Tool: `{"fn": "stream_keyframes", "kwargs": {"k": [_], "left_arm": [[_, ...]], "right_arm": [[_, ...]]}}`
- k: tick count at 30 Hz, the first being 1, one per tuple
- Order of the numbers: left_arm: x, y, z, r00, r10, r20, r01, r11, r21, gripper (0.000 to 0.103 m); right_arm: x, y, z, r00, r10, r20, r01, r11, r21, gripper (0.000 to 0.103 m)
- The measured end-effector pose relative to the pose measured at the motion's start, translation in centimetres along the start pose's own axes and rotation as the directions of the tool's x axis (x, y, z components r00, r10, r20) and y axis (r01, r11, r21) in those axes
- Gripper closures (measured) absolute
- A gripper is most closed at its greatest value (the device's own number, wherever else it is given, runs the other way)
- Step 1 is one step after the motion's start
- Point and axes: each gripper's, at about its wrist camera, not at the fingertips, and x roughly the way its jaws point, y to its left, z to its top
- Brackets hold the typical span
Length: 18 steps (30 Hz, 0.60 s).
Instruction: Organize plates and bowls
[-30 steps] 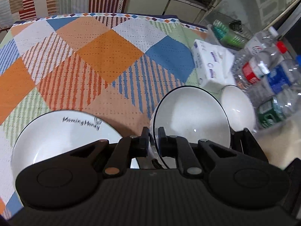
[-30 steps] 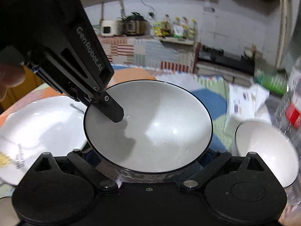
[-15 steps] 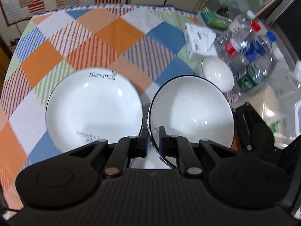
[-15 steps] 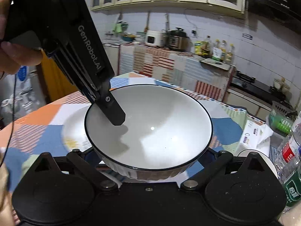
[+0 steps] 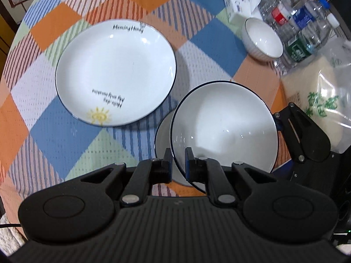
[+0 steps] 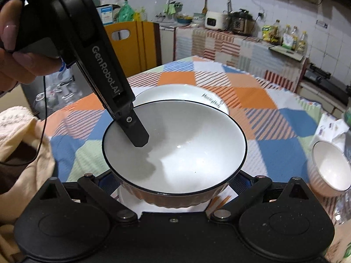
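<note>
Your left gripper is clamped on the near rim of the large white ceramic bowl w/ thin dark rim; one finger is inside the bowl, the other outside. Vs 1 s ago the bowl has come up off the checked orange/blue/green tablecloth, and the left wrist view now looks down from much higher, so the whole white "Morning Honey" plate w/ sun print shows. A second white dish now shows directly under the lifted bowl; can't tell whether plate or bowl. Your right gripper has its fingers spread wide, cradling the bowl's ribbed underside from both sides; can't tell if they actually press on it. Meaning, as a judgement: the bowl is airborne, carried two-handed, and free to go to a stack. The small white bowl sits by the clear plastic bottles, well apart. Risk: the bowl is tilted in a rim-only pinch.
</note>
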Motion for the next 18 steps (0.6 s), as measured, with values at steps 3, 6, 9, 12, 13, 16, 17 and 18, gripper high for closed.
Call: {"fn": "stream_keyframes", "kwargs": {"k": [3, 6, 9, 12, 13, 16, 17, 18], "left_arm": [[0.8, 0.3, -0.4, 1.0, 0.009, -0.022, -0.009, 1.0, -0.005, 0.094], [1.4, 0.1, -0.6, 0.999, 0.029, -0.026, -0.028, 1.0, 0.012, 0.094], [1.8, -0.3, -0.8, 0.998, 0.06, -0.027, -0.059, 0.997, 0.04, 0.094], [2.2, -0.4, -0.7, 0.997, 0.071, -0.031, -0.069, 0.997, 0.045, 0.094], [2.3, -0.4, -0.7, 0.997, 0.074, -0.031, -0.072, 0.996, 0.046, 0.094], [2.6, -0.8, -0.6, 0.995, 0.095, -0.028, -0.093, 0.993, 0.066, 0.094], [2.7, -0.9, -0.6, 0.994, 0.105, -0.026, -0.103, 0.992, 0.073, 0.094], [2.8, -1.0, -0.6, 0.993, 0.118, -0.023, -0.116, 0.99, 0.082, 0.093]], "right_arm": [[0.2, 0.6, -0.6, 1.0, 0.011, -0.015, -0.011, 1.0, -0.007, 0.001], [0.6, 1.1, -1.1, 0.999, 0.01, -0.032, -0.011, 1.0, -0.013, 0.001], [1.1, 1.3, -1.3, 0.999, 0.001, -0.046, -0.002, 1.0, -0.019, 0.001], [1.3, 1.6, -1.3, 0.998, -0.017, -0.059, 0.015, 0.999, -0.038, 0.001], [1.4, 1.7, -1.3, 0.998, -0.022, -0.062, 0.019, 0.999, -0.041, 0.001], [1.6, 1.7, -1.5, 0.997, -0.028, -0.071, 0.025, 0.999, -0.04, 0.001], [1.7, 1.7, -1.6, 0.997, -0.031, -0.074, 0.028, 0.999, -0.041, 0.001], [1.8, 1.8, -1.6, 0.996, -0.036, -0.077, 0.033, 0.999, -0.043, 0.001]]}}
